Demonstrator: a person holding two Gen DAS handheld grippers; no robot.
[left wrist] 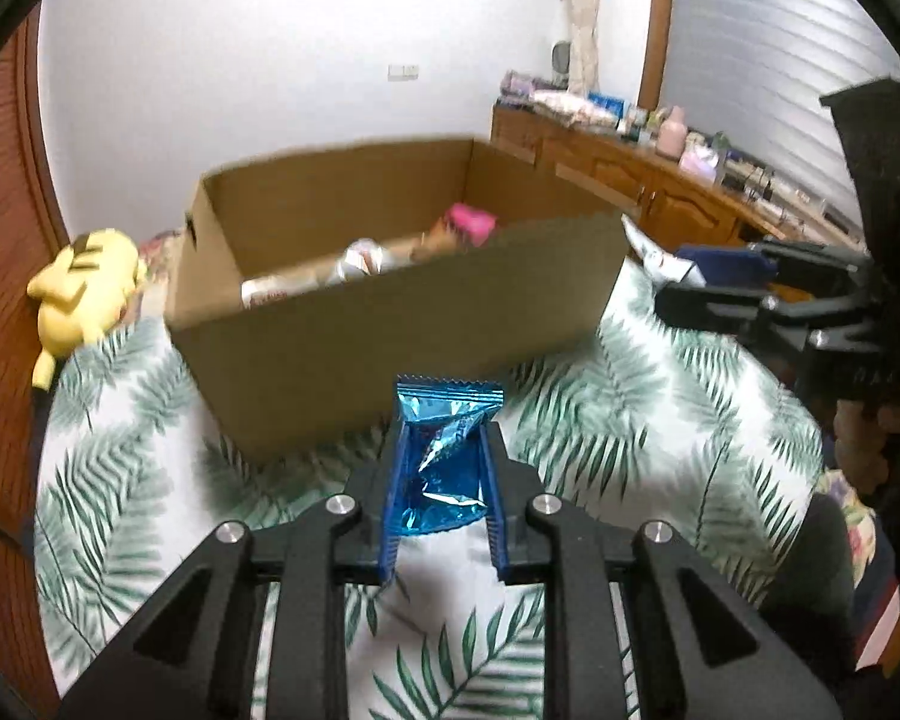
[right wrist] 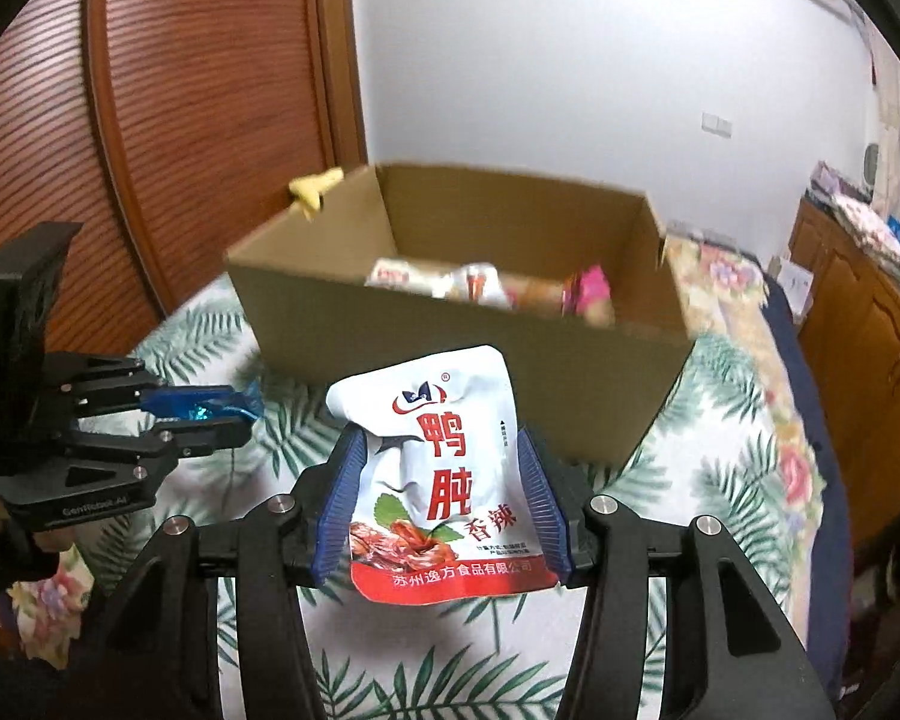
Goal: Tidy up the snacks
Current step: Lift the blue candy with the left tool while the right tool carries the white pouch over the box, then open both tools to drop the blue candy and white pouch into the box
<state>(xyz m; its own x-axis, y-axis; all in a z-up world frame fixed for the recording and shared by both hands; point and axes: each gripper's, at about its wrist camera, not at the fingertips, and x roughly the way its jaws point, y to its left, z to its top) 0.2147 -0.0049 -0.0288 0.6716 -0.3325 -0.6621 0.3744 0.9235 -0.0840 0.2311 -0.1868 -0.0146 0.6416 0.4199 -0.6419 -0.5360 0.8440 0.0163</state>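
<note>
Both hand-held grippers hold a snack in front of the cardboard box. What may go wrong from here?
The blue foil packet is crumpled and glossy, so it may slip from the left hand-held gripper. The white pouch sticks out above the right hand-held gripper and may catch the cardboard box at its near wall.

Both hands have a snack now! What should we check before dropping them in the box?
1. Left hand-held gripper pinching the blue foil packet: ok.
2. Right hand-held gripper clamping the white pouch: ok.
3. Cardboard box open on top: ok.
4. Room left inside among the snacks already there: ok.
5. Both snacks above the opening: not ok, both short of the near wall.
6. Grips firm enough: cannot tell.
</note>
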